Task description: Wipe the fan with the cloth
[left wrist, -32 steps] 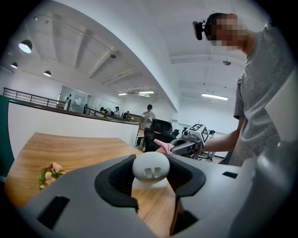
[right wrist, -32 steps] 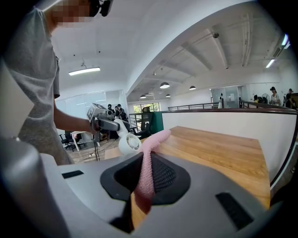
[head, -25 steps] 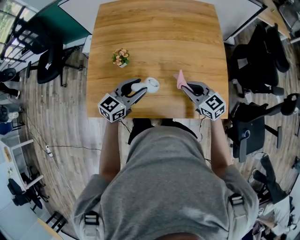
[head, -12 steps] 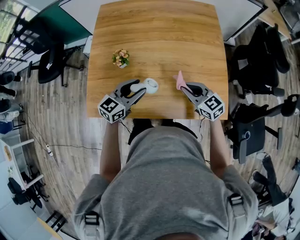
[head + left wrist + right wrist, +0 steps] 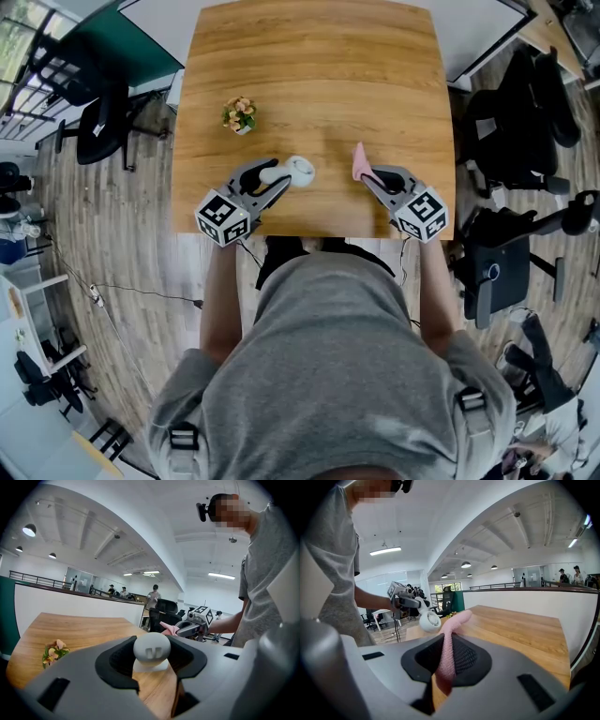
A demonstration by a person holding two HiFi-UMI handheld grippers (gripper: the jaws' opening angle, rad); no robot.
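Above a wooden desk point(image 5: 319, 66): clamping the white fan point(image 5: 301, 171) in the wide-set left hand-held gripper point(image 5: 285, 175), pinching the pink cloth point(image 5: 358, 159) in the near-shut right hand-held gripper point(image 5: 368, 176).

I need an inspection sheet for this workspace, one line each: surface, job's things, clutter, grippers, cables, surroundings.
Surface: wooden table, mostly bare.
Job's things: white fan between the left jaws; pink cloth sticking out of the right jaws.
Clutter: small flowers on the table, left of the middle.
Grippers: left gripper closed on the fan; right gripper shut on the cloth; the two are apart, with the cloth not touching the fan.
Cables: one cable across the floor at the left.
Surroundings: wooden floor, black chairs on both sides.
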